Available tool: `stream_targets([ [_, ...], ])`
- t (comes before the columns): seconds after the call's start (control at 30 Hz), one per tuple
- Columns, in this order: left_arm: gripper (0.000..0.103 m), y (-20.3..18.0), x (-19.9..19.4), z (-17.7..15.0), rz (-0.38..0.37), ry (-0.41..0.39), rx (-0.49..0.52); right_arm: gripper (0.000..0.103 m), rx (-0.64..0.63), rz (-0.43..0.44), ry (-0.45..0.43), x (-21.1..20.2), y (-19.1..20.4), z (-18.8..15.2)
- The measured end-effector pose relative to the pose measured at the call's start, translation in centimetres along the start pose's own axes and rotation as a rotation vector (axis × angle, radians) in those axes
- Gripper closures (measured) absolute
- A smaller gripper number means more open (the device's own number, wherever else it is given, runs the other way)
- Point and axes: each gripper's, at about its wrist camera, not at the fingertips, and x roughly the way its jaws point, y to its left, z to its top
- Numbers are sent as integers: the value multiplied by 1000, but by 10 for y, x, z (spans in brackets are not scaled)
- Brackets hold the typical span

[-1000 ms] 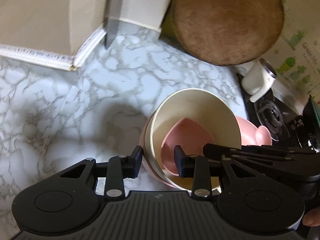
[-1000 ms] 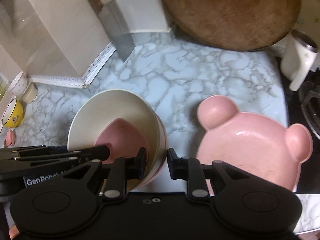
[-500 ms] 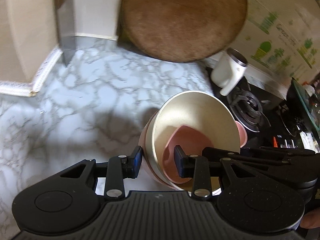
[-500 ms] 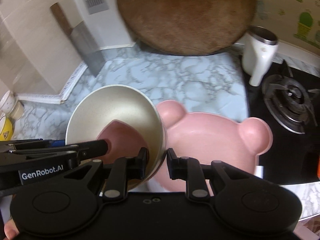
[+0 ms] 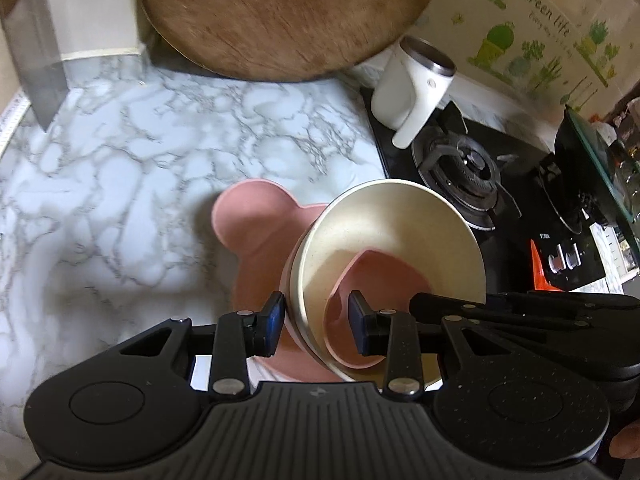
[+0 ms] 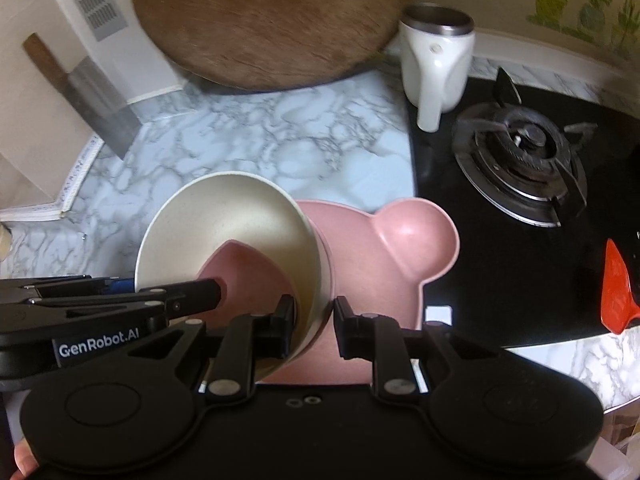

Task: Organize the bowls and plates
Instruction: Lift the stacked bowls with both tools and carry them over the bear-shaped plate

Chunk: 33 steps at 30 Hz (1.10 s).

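Left tongs [image 6: 216, 296] read "GenRobot.AI"

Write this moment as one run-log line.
left gripper: shut on bowl stack | right gripper: same | below: bear plate

Round wooden board [image 5: 280, 12], cleaver [image 6: 92, 96], white mug [image 6: 436, 56], gas burner [image 6: 520, 156] on black hob.

Stacked bowls [image 6: 224, 224] above the bear-shaped plate [image 6: 400, 248] on the countertop [image 6: 256, 140], stove [image 6: 520, 152] to the right, mug [image 6: 436, 52] and round board [image 6: 264, 20] behind, cleaver [image 6: 96, 96] back left.
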Motion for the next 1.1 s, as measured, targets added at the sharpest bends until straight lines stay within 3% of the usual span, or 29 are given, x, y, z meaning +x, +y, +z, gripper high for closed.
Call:
stream_targets([
  [0.4,70,-11,29,4,7,44,8,82,24,1,37,15,-17,1],
  [1.1,70,-9,42,8,3,59,19,77,50,15,48,24,-24,4],
])
